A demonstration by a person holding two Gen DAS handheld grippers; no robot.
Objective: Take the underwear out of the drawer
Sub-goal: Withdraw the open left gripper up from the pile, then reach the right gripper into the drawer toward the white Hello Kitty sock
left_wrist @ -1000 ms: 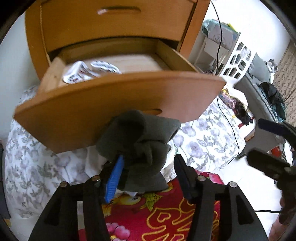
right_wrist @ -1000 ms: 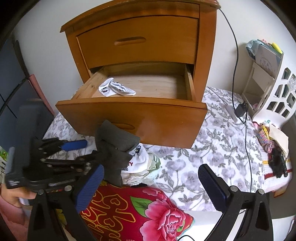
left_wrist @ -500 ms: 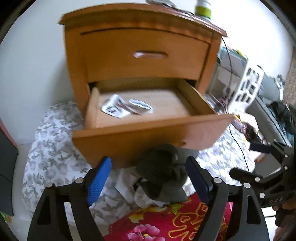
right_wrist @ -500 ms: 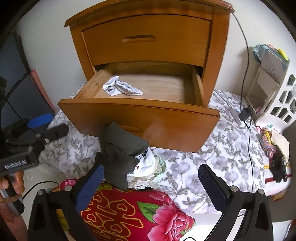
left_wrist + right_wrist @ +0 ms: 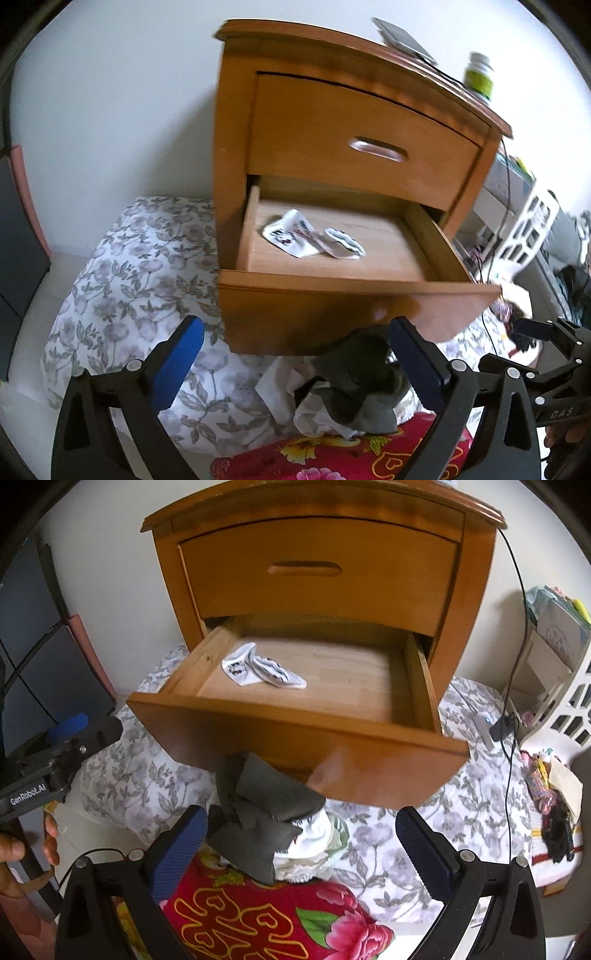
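The lower drawer [image 5: 236,734] of a wooden nightstand [image 5: 480,602] stands pulled out. Inside it lies a white underwear piece with dark print [image 5: 258,670], also seen in the left wrist view [image 5: 308,238]. A dark grey underwear [image 5: 258,812] rests on a small heap of pale clothes below the drawer front. My left gripper [image 5: 299,363] hovers over it with its jaws opening and nothing pressed between the pads; the grey underwear [image 5: 358,384] lies by its right finger. My right gripper [image 5: 301,849] is open and holds nothing.
The top drawer [image 5: 317,568] is shut. A green-labelled bottle [image 5: 478,75] and a flat device stand on the nightstand. Floral bedding [image 5: 388,834] and a red flowered cushion [image 5: 258,919] lie below. A white rack [image 5: 554,672] and a cable stand at the right, a dark panel at the left.
The left gripper let go of the dark grey underwear, opened wide and pulled up and back toward the left. The underwear now lies on the heap. The right gripper drew slightly nearer the drawer.
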